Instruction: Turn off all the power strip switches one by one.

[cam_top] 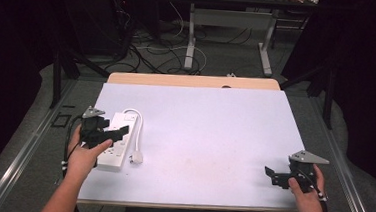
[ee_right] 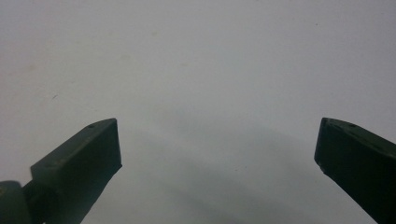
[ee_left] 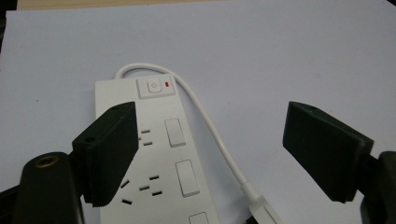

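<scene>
Left gripper [ee_left: 212, 154] jaws: stood apart, grasping nothing; one jaw over the strip's sockets, the other beyond its cord.
Right gripper [ee_right: 217, 144] jaws: spread wide, nothing between them, above bare tabletop [cam_top: 214, 133] near the right edge.
Power strip [ee_left: 159, 154]: white, flat, with rocker switches and a red-lit button; white cord [ee_left: 219, 140] looped alongside.
Strip location: near the left edge of the tabletop, beneath the left gripper.

Left tongs [cam_top: 116, 131] gape wide, seemingly tilted downward; right tongs [cam_top: 273, 176] gape wide, low and level.
</scene>
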